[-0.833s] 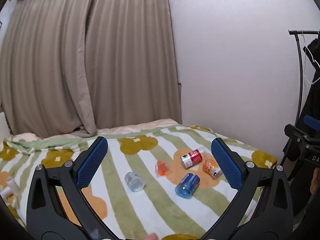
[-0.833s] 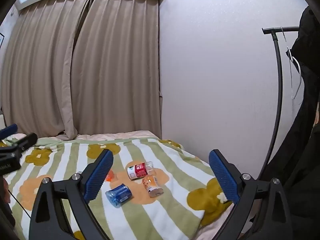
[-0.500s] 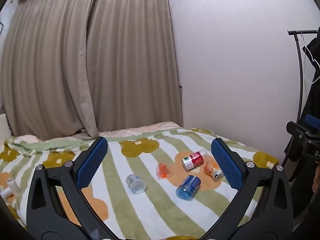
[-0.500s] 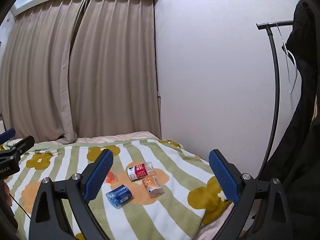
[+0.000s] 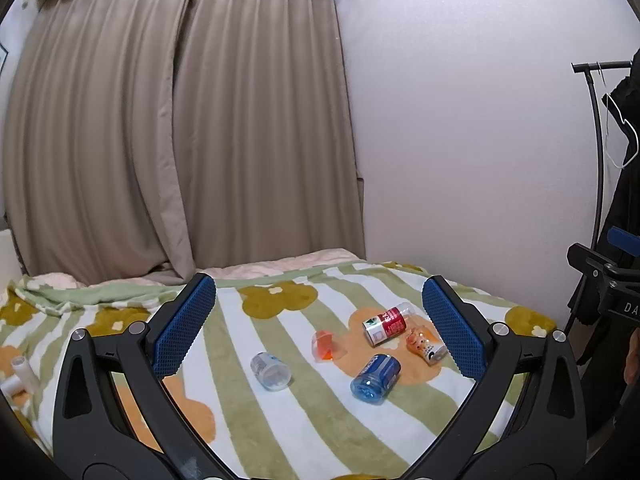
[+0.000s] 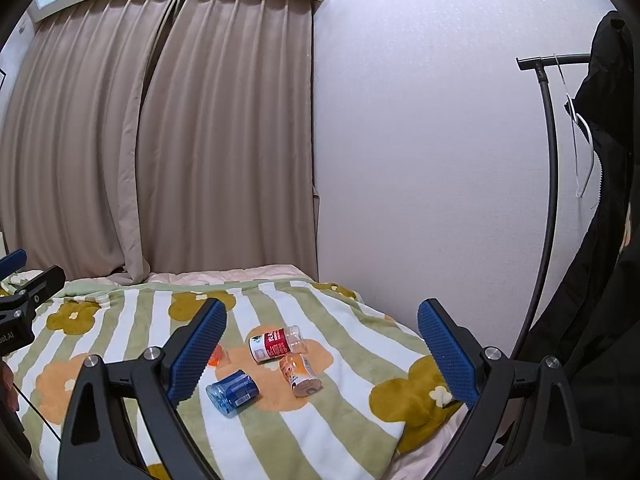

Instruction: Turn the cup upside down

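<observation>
While you are holding both grippers well above the bed, nothing is being gripped yet: the left gripper is hovering with its jaws spread wide and empty, and the right gripper is doing the same, also well clear of the things below. Which item is the cup is a judgement call; the small translucent orange plastic cup lying on its side on the green-and-white striped fleece blanket with flower patches is looking like the likeliest candidate, and from the right wrist view it is mostly hiding behind that gripper's left finger. Around it you are looking at a clear plastic jar lying on its side to its left, a blue translucent plastic bottle on its side, a red-labelled clear bottle on its side and a small orange-printed bottle just beside that one. Several risks are waiting here. You are working over a soft, yielding blanket, so an inverted cup set down on a fold is likely to be tipping back over. Light cylinders are lying close together, so wide jaws coming down carelessly could be nudging one into rolling toward the bed's edge. Thin plastic is also prone to squirting out or deforming under a hard squeeze, and, since the items are looking alike, you may be closing on a bottle instead of the cup.
</observation>
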### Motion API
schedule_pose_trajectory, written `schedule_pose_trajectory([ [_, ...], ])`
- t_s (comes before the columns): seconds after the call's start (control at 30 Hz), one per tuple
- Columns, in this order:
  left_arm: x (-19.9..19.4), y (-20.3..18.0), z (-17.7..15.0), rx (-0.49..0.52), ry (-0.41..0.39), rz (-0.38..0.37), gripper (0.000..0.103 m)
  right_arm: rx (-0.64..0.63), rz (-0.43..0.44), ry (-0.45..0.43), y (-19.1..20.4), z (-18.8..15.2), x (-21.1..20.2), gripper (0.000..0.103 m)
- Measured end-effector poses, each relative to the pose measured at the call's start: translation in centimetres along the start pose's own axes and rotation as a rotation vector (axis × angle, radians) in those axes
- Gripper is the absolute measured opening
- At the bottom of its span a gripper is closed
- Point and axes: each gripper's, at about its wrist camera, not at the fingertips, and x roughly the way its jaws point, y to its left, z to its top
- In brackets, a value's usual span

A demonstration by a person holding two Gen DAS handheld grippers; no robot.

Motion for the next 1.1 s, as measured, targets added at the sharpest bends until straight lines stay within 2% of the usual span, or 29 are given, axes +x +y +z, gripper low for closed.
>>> schedule_pose_trajectory([
  [1.1,-0.68,0.84,0.67,0.003,-0.016,-0.009,0.103,-0.005,-0.017,-0.01,-0.26,-0.25,0.22,0.096],
])
